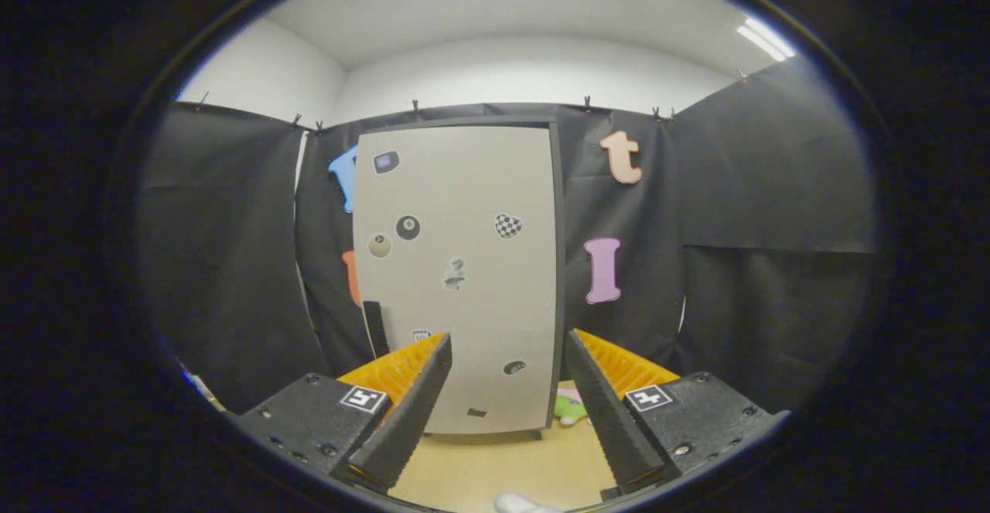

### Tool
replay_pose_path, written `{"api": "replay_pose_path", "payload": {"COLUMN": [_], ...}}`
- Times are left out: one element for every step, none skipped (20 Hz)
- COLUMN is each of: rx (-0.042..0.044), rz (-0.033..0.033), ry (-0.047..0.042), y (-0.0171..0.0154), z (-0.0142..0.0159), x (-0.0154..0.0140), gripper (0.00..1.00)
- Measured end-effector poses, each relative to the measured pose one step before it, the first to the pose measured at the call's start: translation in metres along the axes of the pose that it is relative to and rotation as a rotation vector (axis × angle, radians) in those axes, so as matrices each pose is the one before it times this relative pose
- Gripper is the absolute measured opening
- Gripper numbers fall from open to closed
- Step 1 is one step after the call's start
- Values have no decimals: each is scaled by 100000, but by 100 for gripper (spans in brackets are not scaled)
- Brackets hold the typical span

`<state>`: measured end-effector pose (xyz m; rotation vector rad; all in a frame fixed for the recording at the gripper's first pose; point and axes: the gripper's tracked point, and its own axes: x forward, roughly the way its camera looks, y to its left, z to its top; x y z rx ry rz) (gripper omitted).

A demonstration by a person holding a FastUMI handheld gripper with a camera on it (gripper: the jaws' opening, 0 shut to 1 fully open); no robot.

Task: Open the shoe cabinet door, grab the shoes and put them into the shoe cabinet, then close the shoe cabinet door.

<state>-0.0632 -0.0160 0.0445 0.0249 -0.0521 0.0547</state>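
Tool fingers apart, nothing btwn, facing closed shoe cabinet door w/ stickers.

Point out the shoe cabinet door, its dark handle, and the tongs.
shoe cabinet door (464, 188), gripper view, bare upper panel.
handle (376, 329), gripper view, middle of the dark bar.
tongs (507, 343), gripper view, open, midway between the tips.

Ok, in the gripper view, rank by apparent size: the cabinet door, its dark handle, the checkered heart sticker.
1. Cabinet door, shut, beyond the open gripper.
2. Dark handle, at the door's left edge.
3. Checkered heart sticker.
All three sit on the same door, so nearness hardly skews this.
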Motion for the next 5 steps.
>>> {"api": "replay_pose_path", "payload": {"rx": [115,-115,-148,-126,17], "rz": [88,-144,-208,-276,-127], "ry": [-76,57,129,-39,-127], "y": [-101,-78,-177,-44,-53], "z": [30,-32,-158,-38,-63], "x": [92,103,51,-5,15], "gripper": [97,97,97,97,97]}}
